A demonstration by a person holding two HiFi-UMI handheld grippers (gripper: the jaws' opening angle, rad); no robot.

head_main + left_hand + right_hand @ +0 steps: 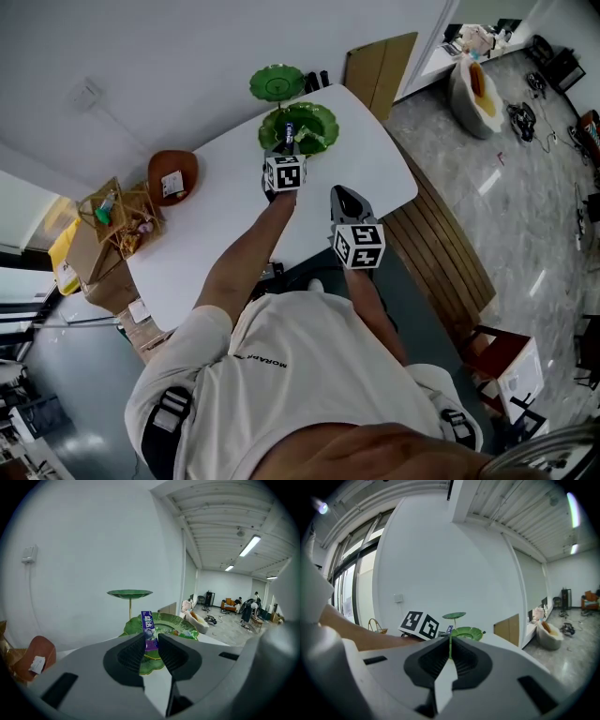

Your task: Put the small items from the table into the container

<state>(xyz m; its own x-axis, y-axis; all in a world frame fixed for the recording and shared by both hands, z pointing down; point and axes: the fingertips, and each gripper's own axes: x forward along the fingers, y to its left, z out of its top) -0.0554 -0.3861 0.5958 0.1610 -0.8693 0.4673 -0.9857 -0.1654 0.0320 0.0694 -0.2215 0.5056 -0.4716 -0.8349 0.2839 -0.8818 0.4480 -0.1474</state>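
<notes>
Left tool [151, 641] clamped on purple packet [148, 626]; packet held upright at near rim of green dish [180, 620] on white surface [225, 216]. Right tool [450, 645]: jaws together, nothing held, positioned above surface edge.

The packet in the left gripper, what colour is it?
The packet is purple with white print; it shows best in the left gripper view.

A plain white wall [84, 536] backs the white counter [375, 159]. Glossy grey floor [525, 187] spreads to the right, wooden slats [441, 244] run alongside the counter, and strip lights [249, 545] line the ribbed ceiling [220, 508].
</notes>
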